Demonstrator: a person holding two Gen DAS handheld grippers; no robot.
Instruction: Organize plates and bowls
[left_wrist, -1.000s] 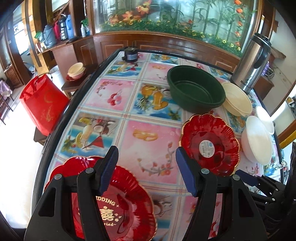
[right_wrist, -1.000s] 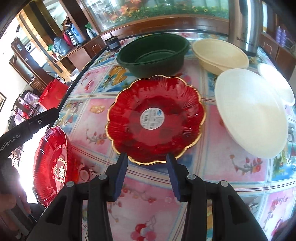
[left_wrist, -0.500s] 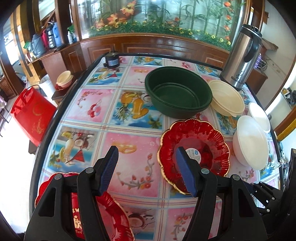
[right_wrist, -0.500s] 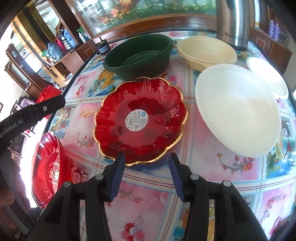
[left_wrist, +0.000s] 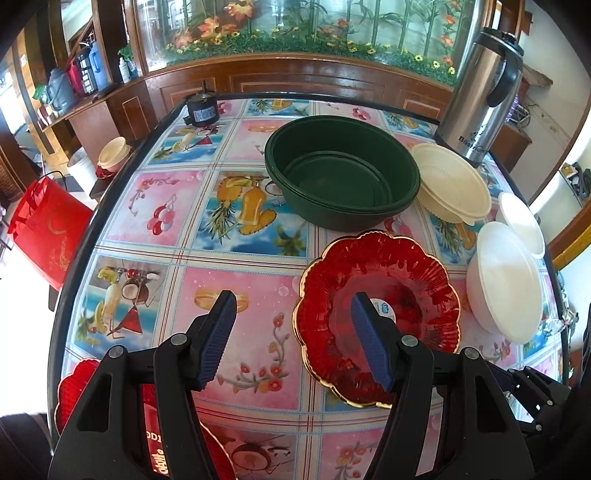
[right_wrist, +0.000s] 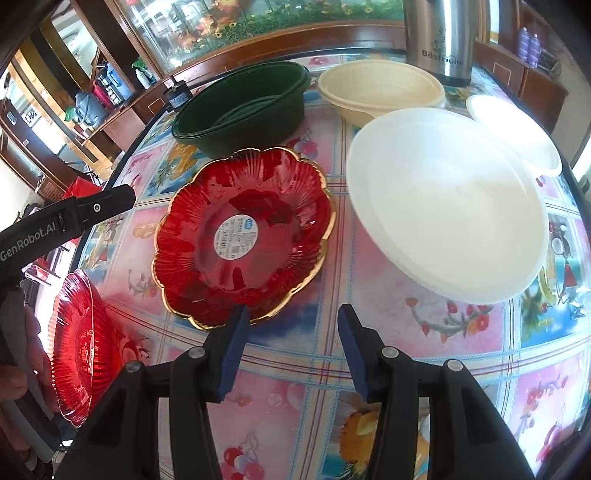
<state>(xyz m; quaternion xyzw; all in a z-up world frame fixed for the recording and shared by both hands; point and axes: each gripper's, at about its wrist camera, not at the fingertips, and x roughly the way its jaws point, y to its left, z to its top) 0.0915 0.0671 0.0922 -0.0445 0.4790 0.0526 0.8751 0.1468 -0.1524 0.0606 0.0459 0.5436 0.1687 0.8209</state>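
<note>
A red scalloped plate with a gold rim and a round sticker (left_wrist: 399, 295) (right_wrist: 243, 236) lies on the patterned table. My left gripper (left_wrist: 293, 317) is open and empty, its right finger over the plate's left part. My right gripper (right_wrist: 291, 325) is open and empty, just short of the plate's near rim. A second red plate with gold lettering (left_wrist: 77, 387) (right_wrist: 79, 347) lies at the table's near left edge, mostly hidden under my left gripper. Stacked dark green bowls (left_wrist: 343, 173) (right_wrist: 240, 107), cream bowls (left_wrist: 454, 184) (right_wrist: 380, 92) and white bowls (left_wrist: 506, 288) (right_wrist: 450, 199) stand behind and to the right.
A steel thermos (left_wrist: 480, 92) (right_wrist: 439, 37) stands at the table's far right. A small black device (left_wrist: 201, 109) sits at the far left corner. A smaller white bowl (left_wrist: 522, 225) (right_wrist: 517, 133) lies beyond the big white one. A red bag (left_wrist: 44, 229) stands on the floor left of the table.
My left gripper has pulled back and swung right, from over the lettered red plate toward the stickered plate. My right gripper has shifted slightly right. Both stay open.
</note>
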